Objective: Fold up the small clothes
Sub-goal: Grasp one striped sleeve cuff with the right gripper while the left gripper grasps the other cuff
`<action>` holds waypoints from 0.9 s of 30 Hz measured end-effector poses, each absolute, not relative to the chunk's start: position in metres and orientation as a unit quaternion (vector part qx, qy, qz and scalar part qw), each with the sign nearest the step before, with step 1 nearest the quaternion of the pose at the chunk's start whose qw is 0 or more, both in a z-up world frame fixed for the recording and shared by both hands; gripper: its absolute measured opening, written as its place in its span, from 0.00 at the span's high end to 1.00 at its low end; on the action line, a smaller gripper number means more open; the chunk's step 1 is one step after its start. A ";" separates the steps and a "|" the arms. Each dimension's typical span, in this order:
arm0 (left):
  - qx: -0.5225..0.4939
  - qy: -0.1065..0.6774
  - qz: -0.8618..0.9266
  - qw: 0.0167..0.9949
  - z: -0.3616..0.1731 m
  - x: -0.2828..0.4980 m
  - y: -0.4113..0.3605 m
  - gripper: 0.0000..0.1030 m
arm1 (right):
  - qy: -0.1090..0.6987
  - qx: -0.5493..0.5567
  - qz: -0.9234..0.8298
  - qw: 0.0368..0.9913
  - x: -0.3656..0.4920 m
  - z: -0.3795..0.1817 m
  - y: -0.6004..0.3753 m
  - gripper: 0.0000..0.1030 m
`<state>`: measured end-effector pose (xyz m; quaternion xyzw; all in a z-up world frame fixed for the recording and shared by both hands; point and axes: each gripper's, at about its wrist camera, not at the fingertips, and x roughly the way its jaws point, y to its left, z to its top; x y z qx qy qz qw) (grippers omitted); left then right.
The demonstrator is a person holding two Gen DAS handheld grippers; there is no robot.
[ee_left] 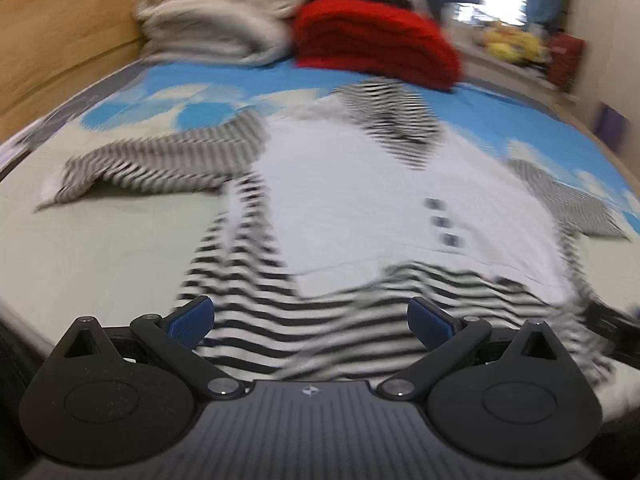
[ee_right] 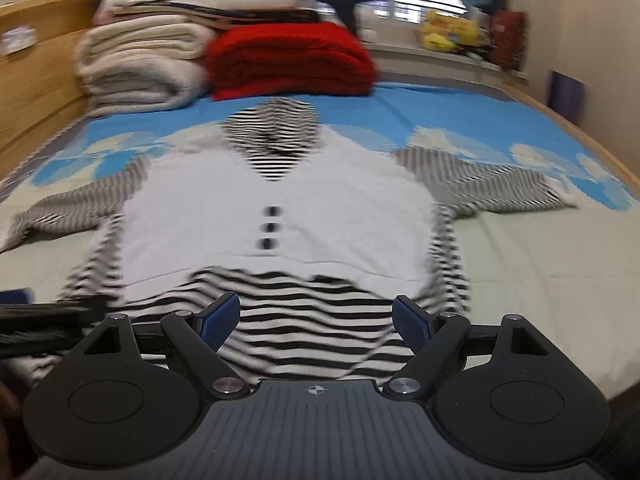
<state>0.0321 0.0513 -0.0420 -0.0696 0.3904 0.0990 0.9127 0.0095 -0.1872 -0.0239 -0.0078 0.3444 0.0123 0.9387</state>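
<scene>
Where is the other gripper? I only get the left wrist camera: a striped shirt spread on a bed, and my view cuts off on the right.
Observer: The right gripper is open, over the middle of the shirt at its striped hem.
Operator: And that sleeve I only half see?
Observer: The sleeve on that side lies spread out sideways to its cuff, flat on the bedsheet, not folded in.
</scene>
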 end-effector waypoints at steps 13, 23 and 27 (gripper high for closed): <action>-0.117 0.476 0.142 0.860 -0.102 0.068 0.137 0.92 | 0.480 0.151 -0.160 0.849 0.041 -0.089 -0.270 0.57; -0.103 0.476 0.160 0.859 -0.089 0.063 0.153 0.90 | 0.493 0.190 -0.107 0.842 0.027 -0.086 -0.281 0.95; -0.106 0.456 0.162 0.869 -0.074 0.059 0.146 0.83 | 0.512 0.176 -0.084 0.836 0.034 -0.087 -0.281 0.90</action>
